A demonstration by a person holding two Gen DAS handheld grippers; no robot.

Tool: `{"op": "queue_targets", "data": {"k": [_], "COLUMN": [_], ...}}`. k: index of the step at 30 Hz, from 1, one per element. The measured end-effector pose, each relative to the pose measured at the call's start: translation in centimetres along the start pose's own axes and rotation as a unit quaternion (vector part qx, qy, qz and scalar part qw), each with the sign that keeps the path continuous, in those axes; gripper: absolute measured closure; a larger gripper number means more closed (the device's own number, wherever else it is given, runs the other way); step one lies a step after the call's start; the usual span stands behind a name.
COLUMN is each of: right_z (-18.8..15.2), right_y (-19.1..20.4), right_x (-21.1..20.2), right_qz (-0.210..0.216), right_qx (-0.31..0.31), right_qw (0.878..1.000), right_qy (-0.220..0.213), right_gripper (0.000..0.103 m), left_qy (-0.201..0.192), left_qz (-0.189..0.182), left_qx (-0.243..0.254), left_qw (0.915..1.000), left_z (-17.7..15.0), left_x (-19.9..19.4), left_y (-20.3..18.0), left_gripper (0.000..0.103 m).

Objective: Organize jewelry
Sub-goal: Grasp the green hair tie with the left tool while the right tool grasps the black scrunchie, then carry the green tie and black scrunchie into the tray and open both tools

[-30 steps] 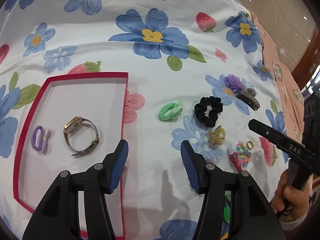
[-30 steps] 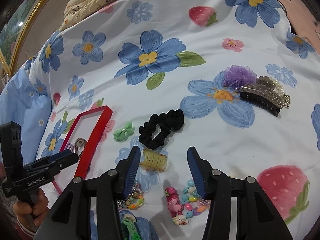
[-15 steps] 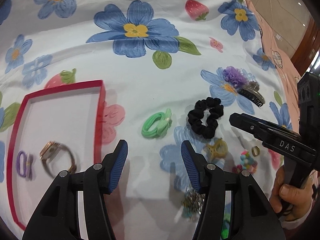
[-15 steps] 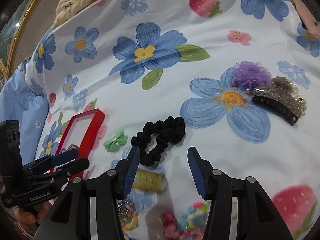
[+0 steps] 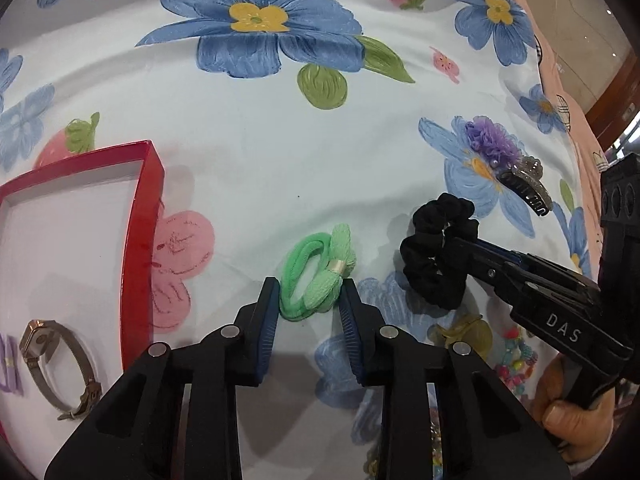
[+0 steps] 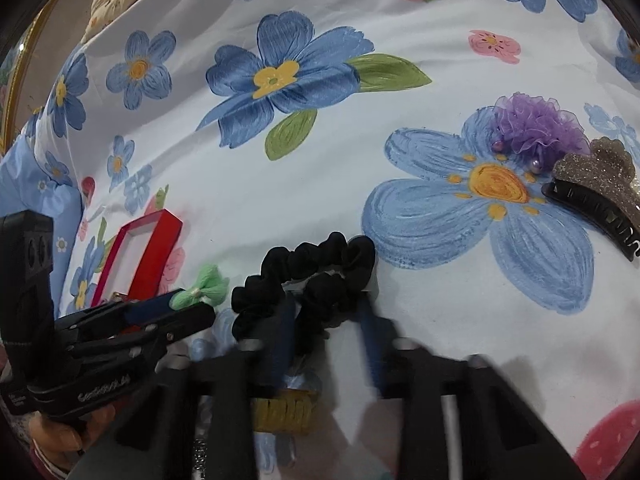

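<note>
A green hair tie (image 5: 316, 276) lies on the floral sheet between the blue pads of my left gripper (image 5: 308, 300). The jaws are closing and the pads touch the tie on both sides. A black scrunchie (image 6: 304, 260) sits between the blurred fingers of my right gripper (image 6: 324, 312), which is also closing. In the left wrist view the right gripper's tips (image 5: 456, 240) pinch the scrunchie's near loop (image 5: 432, 280). The red-rimmed box (image 5: 140, 248) at the left holds a gold watch (image 5: 52, 360) and a purple hair tie (image 5: 8, 368).
A purple ruffled scrunchie (image 6: 532, 124) and a glittery claw clip (image 6: 592, 184) lie at the right. A yellow claw clip (image 5: 468, 332) and colourful beads (image 5: 516, 368) sit under the right gripper. A person's hand (image 5: 572, 432) holds that gripper's handle.
Both grippers came down and forward onto the sheet. The left one reached the green hair tie and the right one the black scrunchie, and both sets of jaws narrowed from wide open.
</note>
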State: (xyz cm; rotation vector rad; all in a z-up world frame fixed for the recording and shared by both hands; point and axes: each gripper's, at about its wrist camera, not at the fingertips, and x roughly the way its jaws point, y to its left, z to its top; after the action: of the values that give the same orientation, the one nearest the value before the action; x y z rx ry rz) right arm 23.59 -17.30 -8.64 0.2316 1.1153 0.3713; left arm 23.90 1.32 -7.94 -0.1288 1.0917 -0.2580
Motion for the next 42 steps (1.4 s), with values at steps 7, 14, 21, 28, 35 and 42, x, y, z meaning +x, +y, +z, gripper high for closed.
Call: {"op": "queue_targets", "data": {"k": [7, 14, 21, 28, 35, 42], "right_z": [0.1, 0.3, 0.5, 0.2, 0.1, 0.3], "right_y": [0.5, 1.9, 3.9, 6.7, 9.4, 11.8], "right_x": [-0.8, -2.6, -3.8, -3.9, -4.2, -4.0], "right_qz": [0.0, 0.011, 0.029, 0.046, 0.063, 0.088], "right_qx": [-0.016, -0.031, -0.041, -0.06, -0.076, -0.085], "right_qw": [1.0, 0.999, 0.997, 0.996, 0.993, 0.991], "right_qy": [-0.02, -0.044, -0.056, -0.054, -0.058, -0.059], "right_gripper": [0.092, 0.092, 0.092, 0.092, 0.092, 0.092], "left_qy": [-0.022, -0.047, -0.07, -0.088, -0.101, -0.109], "left_qz": [-0.014, -0.024, -0.023, -0.012, -0.001, 0.016], "left_qx": [-0.005, -0.019, -0.039, -0.068, -0.086, -0.105], "left_qw": [0.9996, 0.9984, 0.9965, 0.9937, 0.9912, 0.9884], "left_z": [-0.4, -1.4, -2.6, -4.0, -4.9, -5.5], "left_x": [-1.5, -4.5, -7.3, -9.5, -11.2, -12.5], "left_y": [0.2, 0.6, 2.3, 4.8, 7.0, 9.6], "left_gripper": [0.091, 0.091, 0.091, 0.091, 0.091, 0.091]}}
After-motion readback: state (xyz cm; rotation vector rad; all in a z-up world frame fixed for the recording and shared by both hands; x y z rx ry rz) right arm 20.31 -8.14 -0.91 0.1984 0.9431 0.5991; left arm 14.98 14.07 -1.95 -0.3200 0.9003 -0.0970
